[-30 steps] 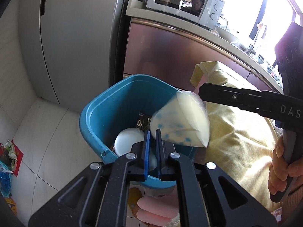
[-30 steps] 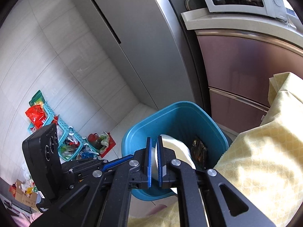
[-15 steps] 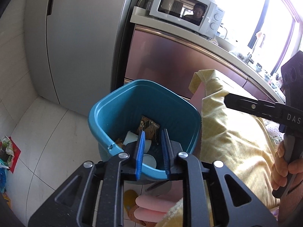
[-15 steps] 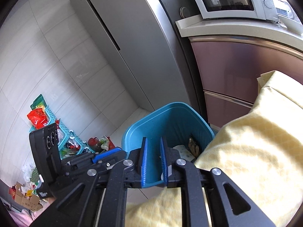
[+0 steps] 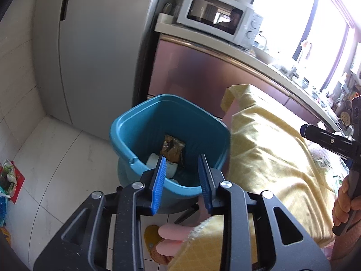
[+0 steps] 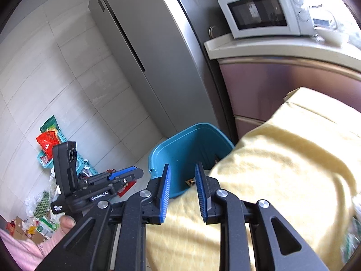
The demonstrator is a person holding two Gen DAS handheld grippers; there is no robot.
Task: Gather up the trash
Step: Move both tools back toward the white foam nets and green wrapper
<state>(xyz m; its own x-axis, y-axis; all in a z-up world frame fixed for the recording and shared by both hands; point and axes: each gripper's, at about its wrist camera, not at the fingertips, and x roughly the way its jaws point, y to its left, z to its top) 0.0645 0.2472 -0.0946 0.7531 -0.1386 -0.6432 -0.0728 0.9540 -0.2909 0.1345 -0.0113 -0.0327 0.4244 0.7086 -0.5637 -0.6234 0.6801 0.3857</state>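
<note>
A blue plastic bin (image 5: pixel 144 122) stands on the floor by the table's corner; it also shows in the right wrist view (image 6: pixel 187 144). Inside lie a brown foil wrapper (image 5: pixel 172 148) and a white rounded piece of trash (image 5: pixel 153 161). My left gripper (image 5: pixel 181 171) is open and empty just above the bin's near rim. My right gripper (image 6: pixel 181 179) is open and empty, above the edge of the yellow tablecloth (image 6: pixel 282 169) beside the bin. The right gripper's body shows at the right in the left wrist view (image 5: pixel 327 139).
A grey fridge (image 5: pixel 94 45) stands behind the bin, beside a counter with a white microwave (image 5: pixel 218 21). Snack packets and teal baskets (image 6: pixel 48 142) lie on the floor at the left. The yellow-clothed table (image 5: pixel 270 153) fills the right. A slippered foot (image 5: pixel 162 241) is below the bin.
My right gripper let go of the white bag, which dropped into the bin. Both grippers opened and drew back from the bin.
</note>
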